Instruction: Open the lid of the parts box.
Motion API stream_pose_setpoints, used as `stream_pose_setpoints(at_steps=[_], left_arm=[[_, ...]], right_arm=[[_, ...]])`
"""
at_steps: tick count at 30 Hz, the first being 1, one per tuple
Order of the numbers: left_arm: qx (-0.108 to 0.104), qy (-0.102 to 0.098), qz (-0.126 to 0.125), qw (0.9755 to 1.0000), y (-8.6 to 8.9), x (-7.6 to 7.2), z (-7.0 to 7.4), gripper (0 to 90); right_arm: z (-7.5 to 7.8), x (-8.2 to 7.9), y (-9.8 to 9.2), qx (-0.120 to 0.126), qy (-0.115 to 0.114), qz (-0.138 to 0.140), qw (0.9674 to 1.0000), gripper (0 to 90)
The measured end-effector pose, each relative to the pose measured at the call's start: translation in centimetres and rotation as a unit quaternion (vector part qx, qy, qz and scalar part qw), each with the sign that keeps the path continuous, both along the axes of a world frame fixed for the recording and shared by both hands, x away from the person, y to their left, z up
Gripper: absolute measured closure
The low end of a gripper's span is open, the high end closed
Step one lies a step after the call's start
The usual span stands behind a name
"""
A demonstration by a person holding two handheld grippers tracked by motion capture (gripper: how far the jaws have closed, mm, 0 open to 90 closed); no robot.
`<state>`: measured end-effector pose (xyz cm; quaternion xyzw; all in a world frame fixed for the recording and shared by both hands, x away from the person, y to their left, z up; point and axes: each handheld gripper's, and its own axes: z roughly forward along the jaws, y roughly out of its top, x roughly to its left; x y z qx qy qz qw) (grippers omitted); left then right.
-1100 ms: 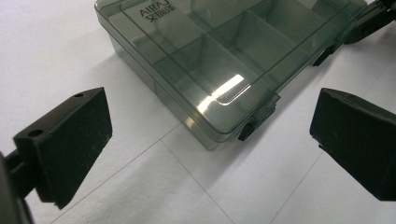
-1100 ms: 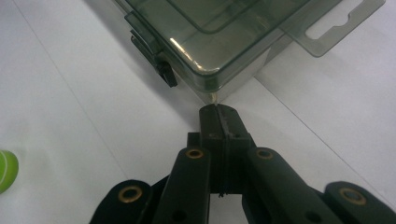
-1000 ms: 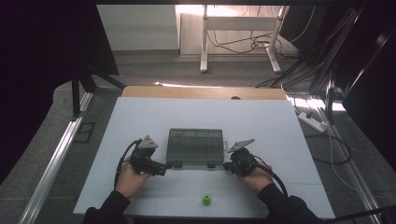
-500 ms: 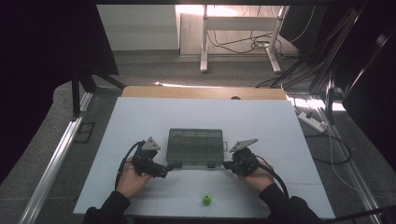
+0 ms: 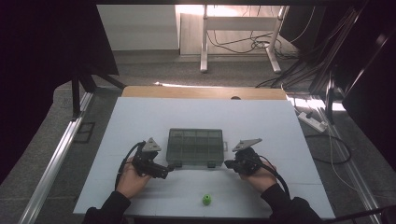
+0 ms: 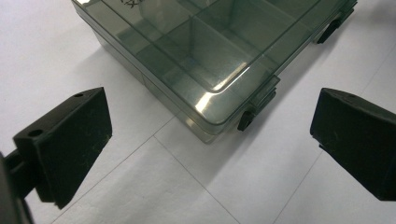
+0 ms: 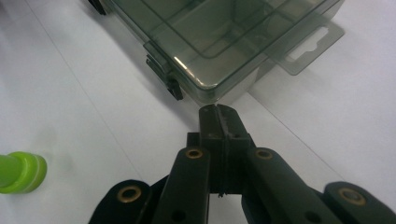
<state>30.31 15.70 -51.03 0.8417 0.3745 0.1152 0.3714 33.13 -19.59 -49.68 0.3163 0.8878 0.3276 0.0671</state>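
A smoky clear compartment box [image 5: 194, 147] lies shut on the white table, its two black latches facing me. My left gripper [image 5: 171, 166] is open at the box's near left corner. In the left gripper view that corner [image 6: 205, 100] and one latch [image 6: 246, 120] sit between the wide-apart jaws of the gripper [image 6: 212, 114], with no pad touching. My right gripper [image 5: 228, 163] is shut on nothing. Its joined tips [image 7: 218, 113] point at the box's near right corner [image 7: 205, 88]; I cannot tell if they touch. A small green piece [image 5: 207, 200] [image 7: 21, 172] rests near the front edge.
The white table [image 5: 140, 121] ends in a wooden strip [image 5: 201, 92] at the back. A clear hang tab [image 7: 308, 44] juts from the box's right side. A metal rail [image 5: 51, 168] runs along the left; a power strip [image 5: 314, 121] and cables lie on the floor at right.
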Motion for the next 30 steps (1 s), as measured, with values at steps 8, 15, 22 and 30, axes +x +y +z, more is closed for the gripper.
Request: stream_pose_setpoints(at_steps=[8, 15, 22, 30], left_arm=[[0.001, -0.007, -0.001, 1.0000, -0.09, -0.03, -0.06, 0.0], [0.009, -0.015, -0.002, 0.9998, -0.06, -0.08, -0.03, 0.0], [0.010, -0.016, 0.002, 0.9998, -0.01, -0.07, 0.06, 0.0], [0.000, -0.007, 0.008, 0.9999, 0.24, -0.06, 0.26, 0.0]], right_arm=[[-0.09, -0.09, 0.21, 0.005, 0.003, 0.004, 1.0000, 89.3], [0.02, -0.13, 0.15, 0.008, 0.002, 0.003, 1.0000, 89.3], [0.07, -0.12, 0.17, 0.018, 0.003, 0.001, 0.9998, 89.3], [0.57, -0.14, -0.01, 0.034, -0.009, -0.004, 0.9994, 89.4]])
